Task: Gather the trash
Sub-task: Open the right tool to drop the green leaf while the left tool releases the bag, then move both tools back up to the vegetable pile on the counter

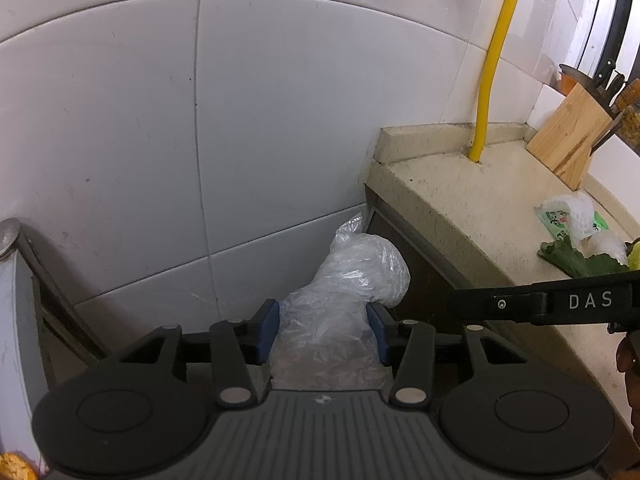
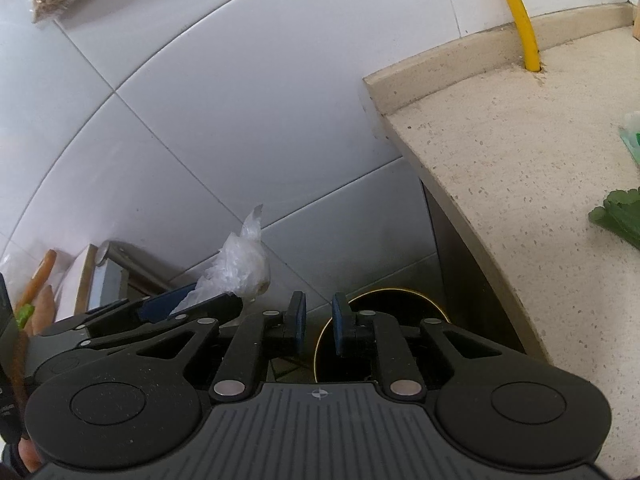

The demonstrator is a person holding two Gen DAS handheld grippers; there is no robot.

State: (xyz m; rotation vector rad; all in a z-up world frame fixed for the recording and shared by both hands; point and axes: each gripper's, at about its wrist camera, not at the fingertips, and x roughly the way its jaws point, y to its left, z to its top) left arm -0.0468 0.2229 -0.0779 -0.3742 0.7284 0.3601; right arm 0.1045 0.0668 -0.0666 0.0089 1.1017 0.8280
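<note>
A crumpled clear plastic bag (image 1: 344,304) sits between the blue pads of my left gripper (image 1: 323,332), which is shut on it and holds it beside the counter's end, in front of the tiled wall. The right wrist view shows the same bag (image 2: 244,268) sticking up from the left gripper (image 2: 196,300). My right gripper (image 2: 319,326) is open by a narrow gap with nothing between its pads. Below it is a dark round bin with a thin yellow rim (image 2: 384,290). More trash lies on the counter (image 1: 460,184): a white bag on a green wrapper (image 1: 572,216) and green leaves (image 1: 576,260).
A yellow pipe (image 1: 488,80) rises from the counter by the wall. A wooden knife block (image 1: 568,136) stands at the back right. A steel-edged unit (image 1: 10,232) is at the left, with carrots (image 2: 40,276) on it. One finger of the right gripper (image 1: 520,304) crosses the left view.
</note>
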